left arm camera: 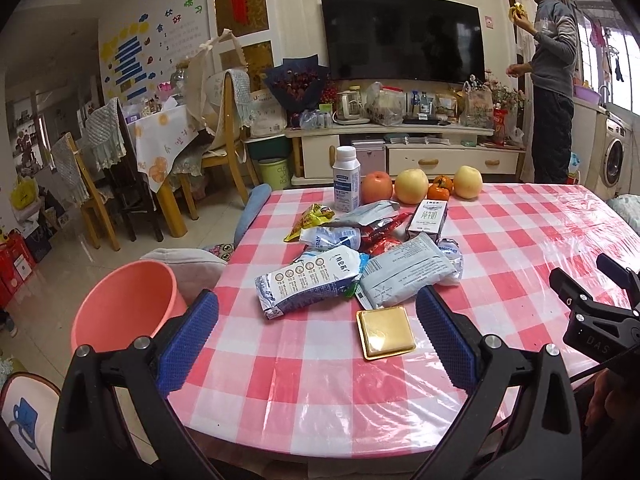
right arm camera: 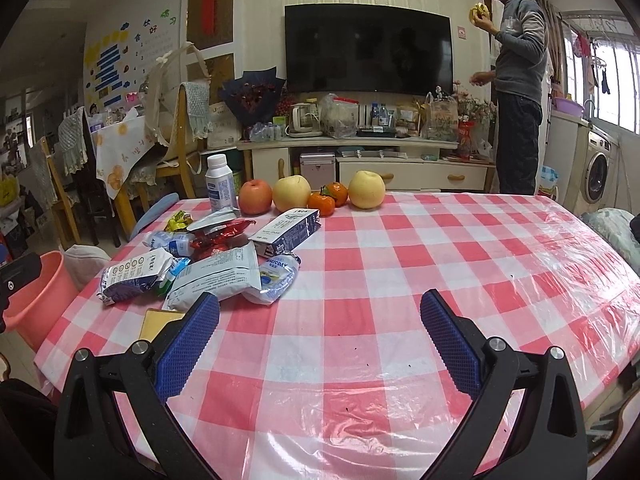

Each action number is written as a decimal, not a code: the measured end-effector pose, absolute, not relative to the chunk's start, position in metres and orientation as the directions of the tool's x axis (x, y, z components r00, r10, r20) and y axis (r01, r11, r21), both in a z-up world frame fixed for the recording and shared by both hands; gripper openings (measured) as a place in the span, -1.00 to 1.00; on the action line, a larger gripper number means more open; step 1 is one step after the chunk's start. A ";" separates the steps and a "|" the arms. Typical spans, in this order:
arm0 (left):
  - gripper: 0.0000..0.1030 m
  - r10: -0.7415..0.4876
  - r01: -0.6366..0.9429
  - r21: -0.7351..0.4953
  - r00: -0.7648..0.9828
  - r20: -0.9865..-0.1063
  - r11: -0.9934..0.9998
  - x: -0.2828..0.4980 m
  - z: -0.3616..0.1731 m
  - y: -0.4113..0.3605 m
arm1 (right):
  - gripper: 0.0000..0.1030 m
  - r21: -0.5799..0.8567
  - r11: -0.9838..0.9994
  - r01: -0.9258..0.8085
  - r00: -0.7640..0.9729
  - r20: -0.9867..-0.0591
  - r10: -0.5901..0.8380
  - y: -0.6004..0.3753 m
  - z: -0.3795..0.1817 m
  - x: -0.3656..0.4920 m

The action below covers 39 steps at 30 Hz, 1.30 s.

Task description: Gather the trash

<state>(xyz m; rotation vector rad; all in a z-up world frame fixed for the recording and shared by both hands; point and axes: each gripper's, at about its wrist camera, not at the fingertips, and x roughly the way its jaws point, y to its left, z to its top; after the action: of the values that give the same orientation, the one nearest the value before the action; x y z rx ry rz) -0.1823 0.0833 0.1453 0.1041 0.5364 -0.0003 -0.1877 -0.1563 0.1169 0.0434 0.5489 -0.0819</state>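
A pile of trash lies on the checked table [left arm camera: 520, 240]: a blue-white milk pouch [left arm camera: 308, 282], a grey wrapper [left arm camera: 404, 276], a red foil wrapper [left arm camera: 380, 232], a yellow snack bag [left arm camera: 310, 220], a small milk carton [left arm camera: 428, 220] and a flat gold tray [left arm camera: 386, 332]. A pink bin [left arm camera: 124, 304] stands left of the table. My left gripper [left arm camera: 316, 340] is open, its fingers either side of the gold tray, just short of it. My right gripper [right arm camera: 320, 340] is open and empty over bare cloth, right of the pile [right arm camera: 216, 268]. The bin [right arm camera: 40, 300] shows at the left.
A white bottle [left arm camera: 347, 180], apples [left arm camera: 412, 186] and small oranges [left arm camera: 440, 188] line the table's far edge. A person [left arm camera: 552, 72] stands at the back right by the TV cabinet [left arm camera: 400, 148]. Chairs [left arm camera: 120, 184] and a second table stand at the left.
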 end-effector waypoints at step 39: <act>0.93 -0.096 0.081 -0.052 0.805 -0.585 0.995 -0.176 0.106 0.086 | 0.93 0.029 0.999 0.037 0.812 -0.583 -0.013 -0.160 0.091 -0.172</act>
<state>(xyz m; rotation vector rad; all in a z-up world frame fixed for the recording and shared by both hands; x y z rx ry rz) -0.1759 0.0860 0.1060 -0.0245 0.6278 -0.0952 -0.1722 -0.1604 0.0910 0.0392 0.6221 -0.0265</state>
